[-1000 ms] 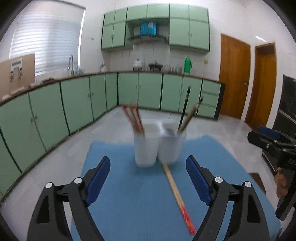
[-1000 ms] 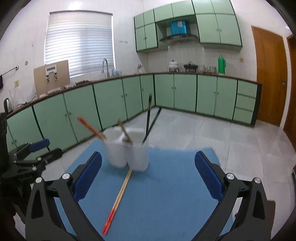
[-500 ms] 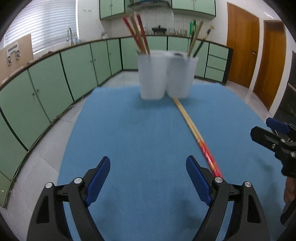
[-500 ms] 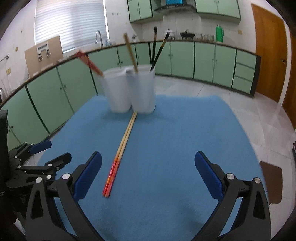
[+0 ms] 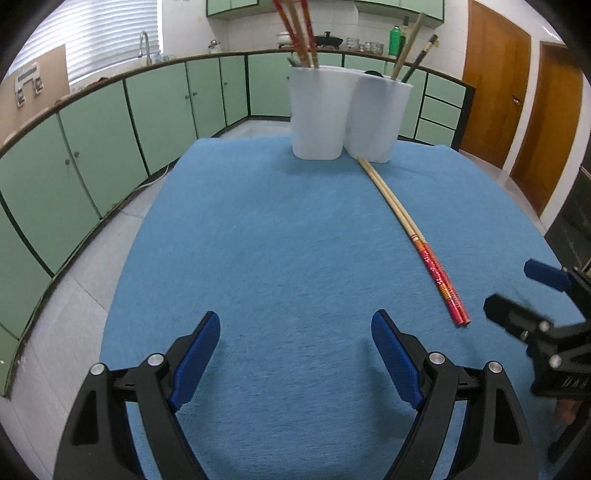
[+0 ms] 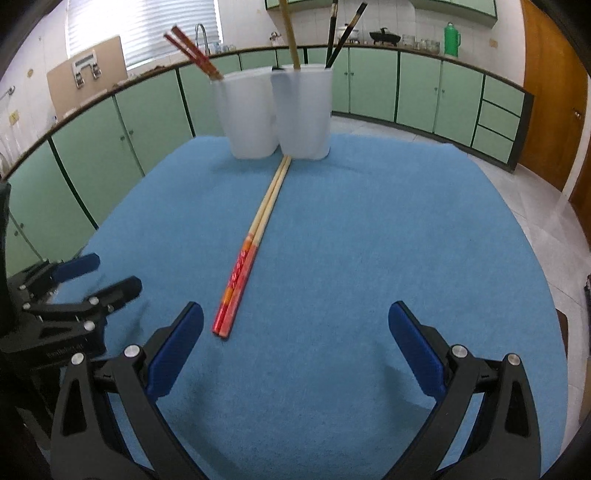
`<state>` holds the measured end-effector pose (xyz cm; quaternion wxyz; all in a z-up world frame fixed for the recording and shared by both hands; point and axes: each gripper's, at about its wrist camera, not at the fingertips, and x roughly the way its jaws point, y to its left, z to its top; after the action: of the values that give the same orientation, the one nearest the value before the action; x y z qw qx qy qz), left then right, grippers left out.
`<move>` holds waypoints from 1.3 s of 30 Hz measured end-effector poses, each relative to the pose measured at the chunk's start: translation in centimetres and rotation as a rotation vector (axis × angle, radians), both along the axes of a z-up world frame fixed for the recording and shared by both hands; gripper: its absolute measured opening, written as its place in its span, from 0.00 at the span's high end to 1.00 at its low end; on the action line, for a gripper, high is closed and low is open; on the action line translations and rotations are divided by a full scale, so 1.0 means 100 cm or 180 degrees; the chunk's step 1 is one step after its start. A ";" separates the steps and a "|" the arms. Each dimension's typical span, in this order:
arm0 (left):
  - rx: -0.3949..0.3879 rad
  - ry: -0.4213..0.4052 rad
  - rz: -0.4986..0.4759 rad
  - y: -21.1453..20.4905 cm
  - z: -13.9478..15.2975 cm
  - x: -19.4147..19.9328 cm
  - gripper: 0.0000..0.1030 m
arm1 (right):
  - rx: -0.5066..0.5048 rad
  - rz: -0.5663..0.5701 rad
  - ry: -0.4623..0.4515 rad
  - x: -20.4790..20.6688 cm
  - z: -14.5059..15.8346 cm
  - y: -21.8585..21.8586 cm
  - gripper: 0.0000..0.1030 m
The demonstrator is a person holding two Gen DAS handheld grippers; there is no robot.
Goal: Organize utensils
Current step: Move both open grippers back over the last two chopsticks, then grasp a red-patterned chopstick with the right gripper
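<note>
A pair of bamboo chopsticks with red ends (image 5: pixel 413 236) (image 6: pixel 255 243) lies on the blue cloth (image 5: pixel 277 258) (image 6: pixel 369 240), its pale tips touching the base of a white double-cup holder (image 5: pixel 347 114) (image 6: pixel 277 114). Red-ended chopsticks (image 5: pixel 299 33) (image 6: pixel 192 51) stand in the holder's left cup; a bamboo stick (image 6: pixel 290 33) and dark chopsticks (image 6: pixel 341 31) stand in the right cup. My left gripper (image 5: pixel 295 343) hangs open over the near cloth, empty, left of the lying pair. My right gripper (image 6: pixel 295 332) is open and empty, the pair's red ends close to its left finger (image 6: pixel 173 350).
The cloth-covered table stands in a kitchen with green cabinets (image 5: pixel 92 147) along the walls and tiled floor (image 5: pixel 55 332) below its edges. Wooden doors (image 5: pixel 517 96) are at the right. Each gripper shows at the side of the other's view.
Both grippers have come down and tilted toward the table. The cloth and lying chopsticks now fill the views, and the holder sits higher in frame. Both stayed open.
</note>
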<state>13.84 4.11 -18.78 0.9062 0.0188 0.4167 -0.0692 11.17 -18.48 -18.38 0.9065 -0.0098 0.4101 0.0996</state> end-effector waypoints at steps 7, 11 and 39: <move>-0.0188 0.0042 0.0109 0.008 -0.001 0.004 0.20 | -0.0108 0.0030 0.0123 0.003 -0.008 0.007 0.16; -0.0202 0.0075 0.0135 0.009 -0.004 0.005 0.20 | -0.0124 0.0035 0.0197 0.007 -0.014 0.009 0.21; -0.0119 0.0122 0.0133 0.006 -0.004 0.006 0.19 | -0.0078 0.0382 0.0194 -0.006 -0.011 0.027 0.93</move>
<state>14.49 4.66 -19.22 0.8995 -0.0082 0.4329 -0.0583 10.57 -15.82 -19.46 0.8859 -0.0424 0.4373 0.1490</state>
